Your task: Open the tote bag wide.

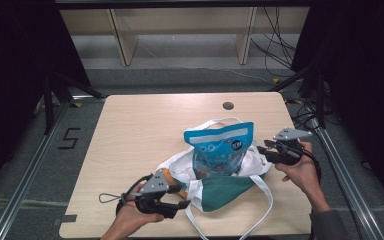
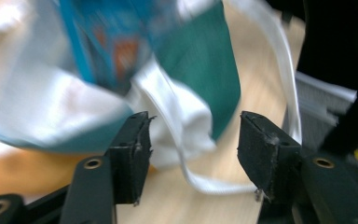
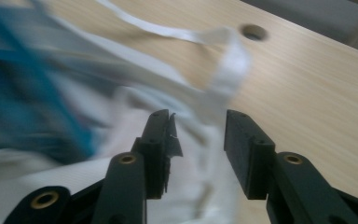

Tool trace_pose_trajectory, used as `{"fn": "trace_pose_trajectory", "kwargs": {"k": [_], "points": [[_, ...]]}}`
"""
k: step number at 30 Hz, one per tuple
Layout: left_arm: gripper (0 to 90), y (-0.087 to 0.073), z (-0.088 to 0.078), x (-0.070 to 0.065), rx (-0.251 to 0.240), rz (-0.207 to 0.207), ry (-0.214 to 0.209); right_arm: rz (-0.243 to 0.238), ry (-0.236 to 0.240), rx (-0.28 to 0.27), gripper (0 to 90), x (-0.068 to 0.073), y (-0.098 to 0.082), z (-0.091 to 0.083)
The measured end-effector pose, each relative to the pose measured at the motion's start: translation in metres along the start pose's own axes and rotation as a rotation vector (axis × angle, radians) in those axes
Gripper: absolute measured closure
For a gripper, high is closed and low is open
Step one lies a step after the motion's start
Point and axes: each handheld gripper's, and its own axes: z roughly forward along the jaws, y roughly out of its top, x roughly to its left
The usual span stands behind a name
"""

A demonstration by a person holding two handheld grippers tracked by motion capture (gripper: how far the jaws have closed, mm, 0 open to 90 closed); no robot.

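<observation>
A white and green cloth bag (image 1: 227,192) lies slumped in the middle of the wooden table (image 1: 140,130). A blue snack pouch (image 1: 220,150) stands upright in its mouth. My left gripper (image 1: 182,199) is at the bag's near left corner, and its jaws stand apart. In the left gripper view the left gripper (image 2: 193,149) frames white cloth and a white strap (image 2: 205,184) without pressing on them. My right gripper (image 1: 263,150) is at the bag's right edge. In the right gripper view the right gripper (image 3: 198,140) is open, with blurred white cloth (image 3: 200,182) behind the jaws.
A white handle strap (image 1: 271,200) loops toward the table's front edge. Something orange (image 1: 169,176) shows by the bag's left side, next to the left gripper. A round cable hole (image 1: 228,105) is at the table's far edge, with wooden shelving (image 1: 180,30) beyond.
</observation>
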Motion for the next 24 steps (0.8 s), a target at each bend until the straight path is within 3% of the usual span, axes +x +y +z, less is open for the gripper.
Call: {"fn": "trace_pose_trajectory", "kwargs": {"k": [2, 3, 4, 5, 6, 7, 8, 9, 11, 13, 15, 16, 19, 20, 21, 22, 23, 24], "points": [[53.0, 0.013, 0.005, 0.015, -0.006, 0.059, 0.070, -0.078, 0.060, -0.011, 66.3, 0.016, -0.002, -0.005], [56.2, 0.017, 0.008, 0.022, 0.002, 0.058, 0.089, -0.085, 0.084, 0.007, 66.6, 0.025, -0.004, -0.006], [63.3, 0.020, 0.018, 0.034, -0.008, 0.030, 0.121, -0.086, 0.092, 0.014, 67.7, 0.030, -0.005, -0.005], [70.0, 0.022, 0.026, 0.046, 0.017, 0.043, 0.138, -0.100, 0.098, 0.009, 69.0, 0.038, -0.008, -0.002], [73.6, 0.022, 0.036, 0.055, 0.025, 0.012, 0.162, -0.089, 0.104, 0.016, 70.9, 0.045, -0.010, -0.001], [77.5, 0.022, 0.044, 0.066, 0.029, 0.015, 0.169, -0.117, 0.115, 0.023, 72.9, 0.049, -0.012, 0.002], [80.0, 0.020, 0.053, 0.073, 0.031, -0.030, 0.174, -0.112, 0.135, 0.039, 76.4, 0.057, -0.014, 0.005], [81.6, 0.018, 0.059, 0.081, 0.061, -0.015, 0.184, -0.132, 0.137, 0.044, 79.7, 0.061, -0.017, 0.009], [84.1, 0.012, 0.070, 0.090, 0.088, -0.038, 0.223, -0.170, 0.134, 0.065, 84.4, 0.065, -0.022, 0.013], [87.2, 0.005, 0.074, 0.100, 0.144, -0.007, 0.245, -0.191, 0.137, 0.084, 88.0, 0.069, -0.030, 0.015], [89.2, -0.005, 0.081, 0.105, 0.148, -0.057, 0.237, -0.197, 0.131, 0.114, 90.0, 0.072, -0.040, 0.016], [89.3, -0.008, 0.084, 0.105, 0.154, -0.061, 0.227, -0.187, 0.139, 0.139, 90.0, 0.074, -0.046, 0.016], [89.5, -0.014, 0.093, 0.101, 0.177, -0.043, 0.246, -0.161, 0.148, 0.195, 90.0, 0.076, -0.066, 0.023], [89.4, -0.015, 0.094, 0.099, 0.192, -0.019, 0.269, -0.155, 0.140, 0.199, 90.0, 0.077, -0.073, 0.028], [89.5, -0.014, 0.094, 0.098, 0.207, 0.010, 0.263, -0.152, 0.134, 0.222, 90.0, 0.080, -0.078, 0.032], [89.4, -0.011, 0.091, 0.097, 0.208, 0.001, 0.277, -0.146, 0.143, 0.226, 90.0, 0.079, -0.077, 0.031], [88.0, -0.008, 0.088, 0.097, 0.189, -0.014, 0.269, -0.153, 0.134, 0.212, 90.0, 0.080, -0.078, 0.032], [84.3, -0.005, 0.084, 0.093, 0.141, -0.050, 0.268, -0.158, 0.139, 0.235, 90.0, 0.080, -0.076, 0.030]]}}
